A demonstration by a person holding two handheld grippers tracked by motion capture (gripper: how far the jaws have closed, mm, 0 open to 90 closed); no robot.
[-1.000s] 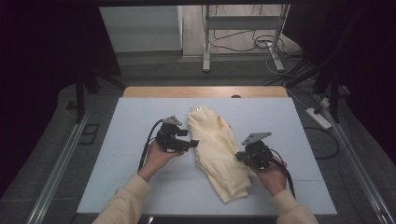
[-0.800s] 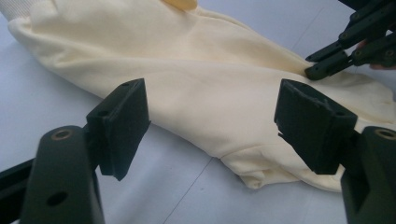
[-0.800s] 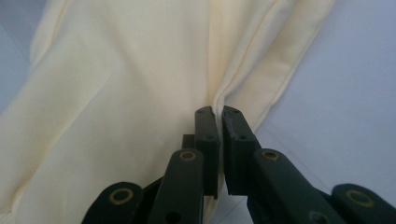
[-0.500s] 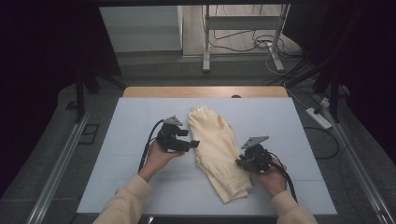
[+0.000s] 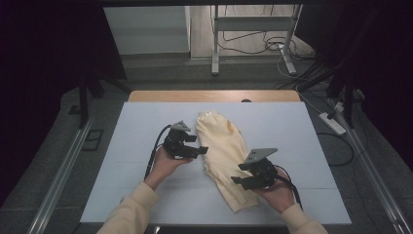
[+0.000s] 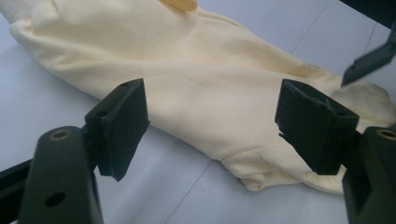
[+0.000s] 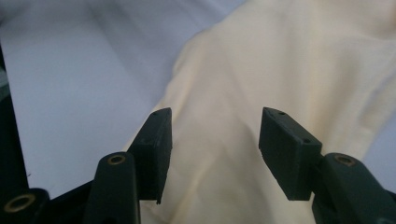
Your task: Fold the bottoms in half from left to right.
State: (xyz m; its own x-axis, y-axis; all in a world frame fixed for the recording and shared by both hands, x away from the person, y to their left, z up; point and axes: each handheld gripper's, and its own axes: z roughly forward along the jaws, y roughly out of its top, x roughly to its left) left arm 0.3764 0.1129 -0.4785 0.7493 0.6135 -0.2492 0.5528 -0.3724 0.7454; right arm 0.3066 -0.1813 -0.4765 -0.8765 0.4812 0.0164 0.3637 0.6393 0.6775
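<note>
The right gripper [image 5: 243, 179] hovers low over the near end of the cream garment [image 5: 225, 151], jaws spread wide, nothing between them. The left gripper [image 5: 199, 148] sits just beside the garment's left edge, jaws also wide apart and gripping nothing. Since a second ago the right gripper has slid toward the person along the cloth; the left has stayed put. The garment lies folded lengthwise, slanting across the white table [image 5: 302, 126]. Beyond it, cables [image 5: 272, 46] lie on the floor.

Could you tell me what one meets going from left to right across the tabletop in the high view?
Bare pale grey tabletop → left black two-jaw gripper → folded cream cloth garment → right black two-jaw gripper.
</note>
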